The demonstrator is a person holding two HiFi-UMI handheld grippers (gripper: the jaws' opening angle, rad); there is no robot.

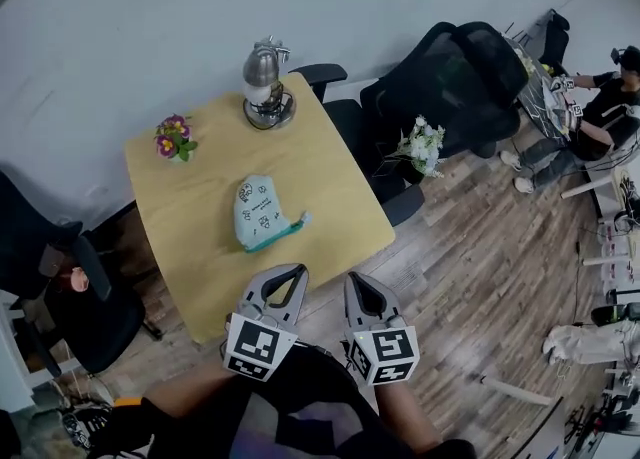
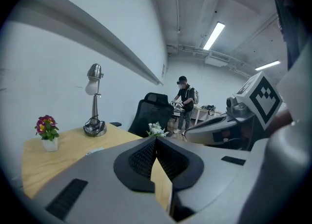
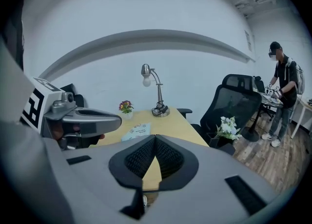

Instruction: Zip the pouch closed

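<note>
Mint-green pouch (image 1: 262, 214) lies untouched on the table (image 1: 190, 247), beyond the closed, empty left gripper (image 1: 295, 271) and right gripper (image 1: 355, 281); judging this the approach step, both must next open and reach its zip.

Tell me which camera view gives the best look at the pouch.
The head view: the pouch lies whole on the table, seen from above. The right gripper view shows it only flat and foreshortened, at a low angle. The left gripper view shows at most a pale sliver of it.
</note>
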